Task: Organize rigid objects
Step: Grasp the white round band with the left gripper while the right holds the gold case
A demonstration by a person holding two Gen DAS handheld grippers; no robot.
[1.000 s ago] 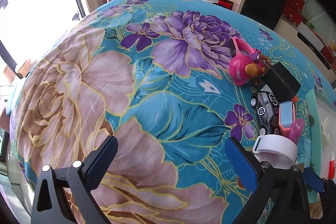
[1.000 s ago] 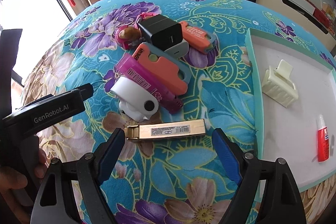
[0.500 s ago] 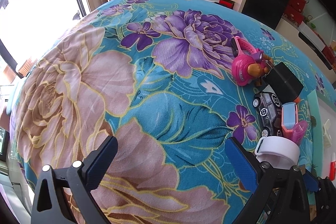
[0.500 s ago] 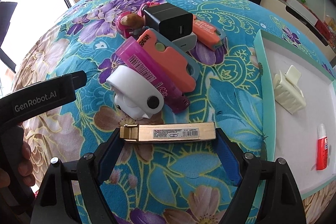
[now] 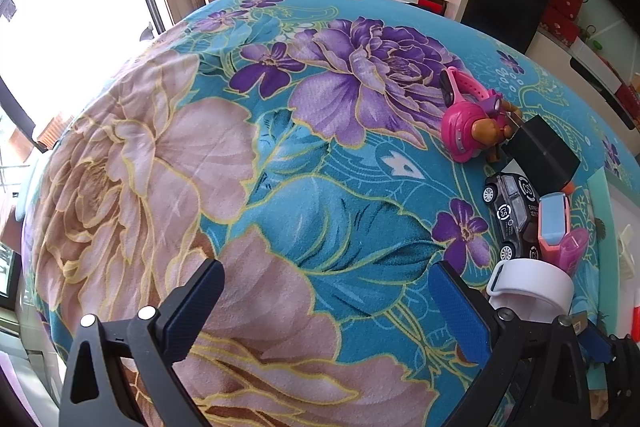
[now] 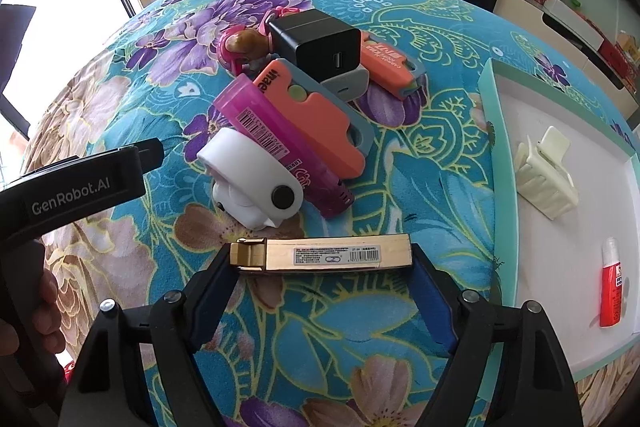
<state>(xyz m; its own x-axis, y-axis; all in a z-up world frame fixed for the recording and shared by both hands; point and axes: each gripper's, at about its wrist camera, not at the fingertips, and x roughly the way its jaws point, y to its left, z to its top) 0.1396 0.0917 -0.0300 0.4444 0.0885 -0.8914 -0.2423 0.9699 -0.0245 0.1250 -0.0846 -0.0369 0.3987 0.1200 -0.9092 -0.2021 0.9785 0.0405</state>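
Observation:
A flat gold bar with a barcode label [image 6: 320, 257] lies crosswise on the flowered cloth. My right gripper [image 6: 322, 267] is open around it, one fingertip at each end of the bar. Just beyond it is a pile: a white gadget [image 6: 250, 179], a magenta tube [image 6: 280, 147], an orange-and-grey cutter [image 6: 316, 119], a black charger [image 6: 316, 43], a smaller orange cutter [image 6: 390, 65] and a pink toy figure [image 6: 242, 47]. My left gripper [image 5: 324, 291] is open over bare cloth, left of the pile, with nothing between its fingers.
A white tray with a teal rim [image 6: 496, 147] on the right holds a cream hair claw [image 6: 546, 179] and a small red bottle [image 6: 612, 287]. A black toy car [image 5: 512, 215] sits in the pile. A hand [image 6: 44, 303] holds the left gripper's handle. Wooden furniture stands behind.
My right gripper has moved forward and down, so the gold bar now sits between its fingertips. The left gripper has barely shifted.

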